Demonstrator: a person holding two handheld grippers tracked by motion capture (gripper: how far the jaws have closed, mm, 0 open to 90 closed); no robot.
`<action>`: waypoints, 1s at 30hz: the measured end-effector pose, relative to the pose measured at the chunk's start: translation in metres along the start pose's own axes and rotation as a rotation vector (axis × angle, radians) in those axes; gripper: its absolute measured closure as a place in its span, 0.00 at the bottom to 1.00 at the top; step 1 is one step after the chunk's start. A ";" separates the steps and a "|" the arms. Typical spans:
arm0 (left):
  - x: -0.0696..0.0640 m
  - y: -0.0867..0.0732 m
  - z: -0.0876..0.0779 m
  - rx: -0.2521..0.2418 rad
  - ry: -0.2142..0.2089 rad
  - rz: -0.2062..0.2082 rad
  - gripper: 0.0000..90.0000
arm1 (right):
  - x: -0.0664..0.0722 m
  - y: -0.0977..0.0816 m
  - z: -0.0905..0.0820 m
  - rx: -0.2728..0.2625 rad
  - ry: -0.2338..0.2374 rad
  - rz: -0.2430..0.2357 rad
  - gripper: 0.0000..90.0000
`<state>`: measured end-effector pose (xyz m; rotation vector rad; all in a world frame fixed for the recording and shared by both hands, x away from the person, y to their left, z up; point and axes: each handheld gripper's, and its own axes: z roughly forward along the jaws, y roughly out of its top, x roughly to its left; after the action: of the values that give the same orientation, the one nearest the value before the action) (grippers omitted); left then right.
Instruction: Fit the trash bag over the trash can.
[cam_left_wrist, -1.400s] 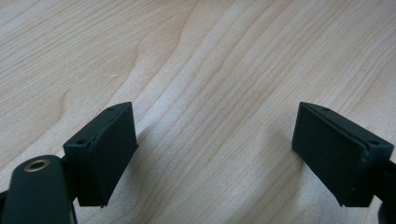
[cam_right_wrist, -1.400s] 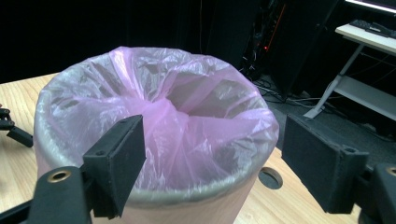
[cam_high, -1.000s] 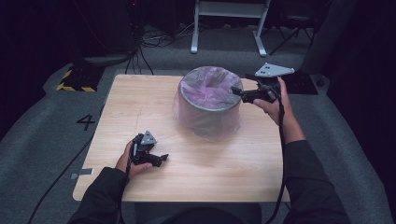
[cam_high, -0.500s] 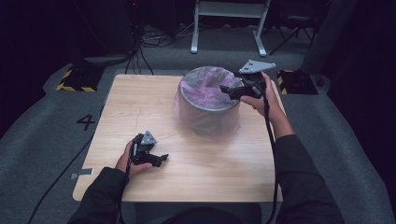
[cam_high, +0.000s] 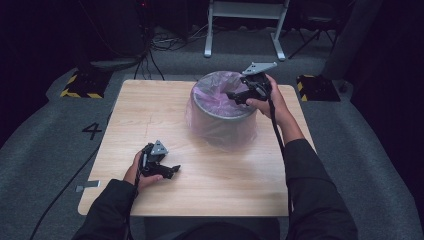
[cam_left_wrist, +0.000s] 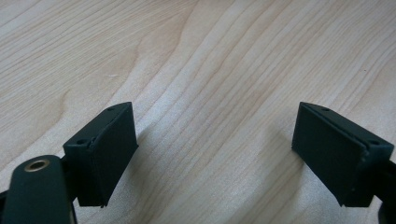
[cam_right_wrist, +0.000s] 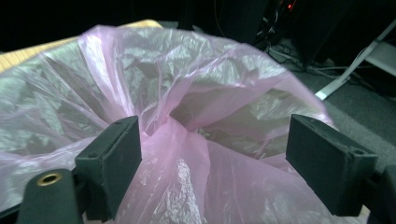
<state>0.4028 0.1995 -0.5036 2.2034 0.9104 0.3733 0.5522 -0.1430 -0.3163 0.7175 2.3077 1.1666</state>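
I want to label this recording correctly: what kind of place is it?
Probably a lab or recording studio: a lone light wooden table on grey carpet marked with a number 4, yellow-black striped floor blocks, and loose cables.

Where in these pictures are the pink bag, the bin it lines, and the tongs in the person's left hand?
pink bag (cam_right_wrist: 187, 154), right gripper view, on the gathered fold between the jaws.
bin (cam_high: 220, 113), high view, on its near rim.
left tongs (cam_high: 172, 171), high view, midway between the fingertips over the table.

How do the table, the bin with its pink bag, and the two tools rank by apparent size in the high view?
1. Table, largest.
2. Bin with pink bag.
3. Left tool and right tool: they look alike in size, so I do not rank them.
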 end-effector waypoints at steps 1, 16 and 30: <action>0.000 0.000 0.000 0.000 0.000 0.000 0.15 | 0.000 0.000 0.002 0.014 -0.001 0.000 0.20; 0.000 0.000 0.000 0.000 0.000 0.000 0.15 | 0.003 0.001 0.014 0.193 0.072 -0.061 0.20; 0.000 0.000 0.000 -0.001 -0.004 -0.004 0.15 | 0.008 0.002 0.027 0.350 0.134 -0.122 0.23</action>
<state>0.4026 0.1994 -0.5038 2.2009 0.9118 0.3676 0.5629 -0.1210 -0.3302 0.6208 2.6643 0.7854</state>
